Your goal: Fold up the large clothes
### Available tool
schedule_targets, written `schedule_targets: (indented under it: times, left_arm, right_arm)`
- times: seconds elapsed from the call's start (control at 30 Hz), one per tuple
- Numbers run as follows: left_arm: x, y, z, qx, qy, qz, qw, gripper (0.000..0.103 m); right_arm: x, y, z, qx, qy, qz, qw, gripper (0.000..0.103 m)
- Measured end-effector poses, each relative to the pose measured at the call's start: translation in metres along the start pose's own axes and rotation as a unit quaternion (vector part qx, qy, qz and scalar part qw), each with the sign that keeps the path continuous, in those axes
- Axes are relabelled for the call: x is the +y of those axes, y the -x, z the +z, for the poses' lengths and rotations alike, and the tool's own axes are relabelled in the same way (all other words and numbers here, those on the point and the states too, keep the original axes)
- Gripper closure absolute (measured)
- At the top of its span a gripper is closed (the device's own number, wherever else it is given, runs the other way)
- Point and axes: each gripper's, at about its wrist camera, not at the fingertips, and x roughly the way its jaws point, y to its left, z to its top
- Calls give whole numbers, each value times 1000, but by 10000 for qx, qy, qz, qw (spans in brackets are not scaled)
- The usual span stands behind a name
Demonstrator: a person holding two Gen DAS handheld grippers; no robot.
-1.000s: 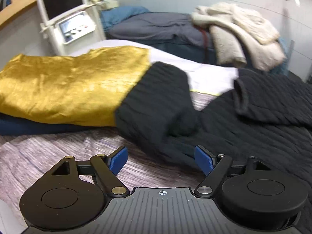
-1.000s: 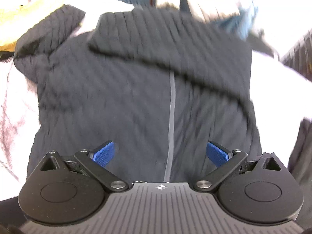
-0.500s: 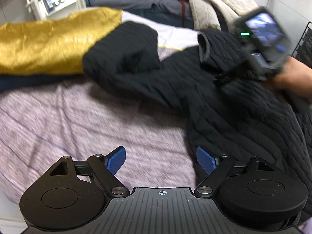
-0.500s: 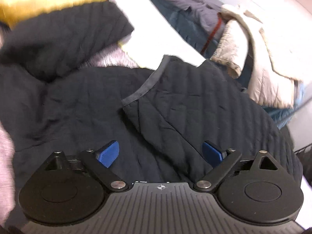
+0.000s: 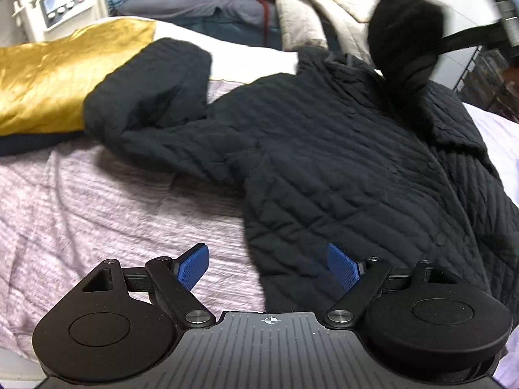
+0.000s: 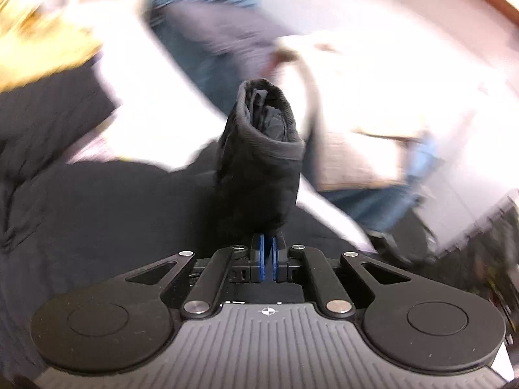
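Left wrist view. No legible brand, label or writing appears; the small screen and buttons of the white machine (image 5: 61,3) at upper left are too small to read. The black quilted jacket (image 5: 324,149) lies spread on the lilac ribbed bedspread (image 5: 97,214), filling the centre and right of the frame. One sleeve reaches toward the upper left, its end resting on the gold satin fabric (image 5: 55,74). The left hand-held gripper (image 5: 267,267) sits at the lower centre, released, its blue pads well apart; the right pad lies over the jacket's lower hem, the left pad over bare bedspread. At upper right, the jacket's other sleeve cuff (image 5: 405,32) is lifted clear of the bed, blurred. Cream quilted garments (image 5: 324,3) are piled at the top of the frame.

Right wrist view. No writing is legible; the background is motion-blurred. The right hand-held gripper (image 6: 266,256), at lower centre, is clenched on the black sleeve cuff (image 6: 262,162), which stands upright just above the closed blue pads, its opening facing up. The jacket body (image 6: 97,207) fills the left of the frame.
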Motion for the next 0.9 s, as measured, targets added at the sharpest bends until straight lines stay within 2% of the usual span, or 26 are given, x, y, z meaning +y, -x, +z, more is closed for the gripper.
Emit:
schedule_targets:
  times: [0.1, 0.17, 0.27, 0.37, 0.47, 0.5, 0.53, 0.6, 0.7, 0.77, 0.83, 0.9]
  left_arm:
    - [-12, -2, 3, 28, -135, 2, 9999, 0]
    - [-19, -3, 2, 47, -205, 18, 9998, 0]
    - [-26, -5, -2, 116, -260, 125, 9995, 0]
    - [-24, -8, -7, 236, -171, 215, 9993, 0]
    - [-14, -12, -11, 302, 9, 318, 9990, 0]
    - [-9, -12, -13, 305, 104, 343, 9989, 0]
    - [-3, -12, -15, 312, 209, 336, 9987, 0]
    - [8, -13, -20, 358, 410, 261, 9982, 0]
    - [22, -14, -26, 452, 707, 124, 9964, 0]
    - [27, -15, -32, 479, 865, -48, 9951, 0]
    - [31, -16, -40, 519, 970, -322, 9934, 0]
    - [32, -16, -50, 530, 1005, -702, 9910, 0]
  right_arm:
    - [-88, 20, -10, 25, -661, -637, 9958, 97]
    - [-148, 29, -26, 132, -1106, -1112, 9875, 97]
    - [-221, 43, -54, 264, -1498, -1833, 9712, 97]
    - [-280, 47, -87, 539, -1959, -2391, 9495, 96]
    - [-321, 44, -120, 826, -2538, -2621, 9274, 84]
    - [-325, 43, -129, 902, -2638, -2594, 9246, 66]
    - [-327, 47, -141, 912, -2728, -2549, 9232, 45]
    - [-322, 56, -155, 802, -2795, -2307, 9285, 28]
    - [-291, 65, -172, 758, -2492, -1727, 9499, 25]
    - [-269, 75, -181, 740, -2361, -1290, 9603, 19]
    - [-253, 86, -195, 760, -2481, -293, 9653, 13]
    - [-243, 89, -208, 974, -2722, 784, 9541, 13]
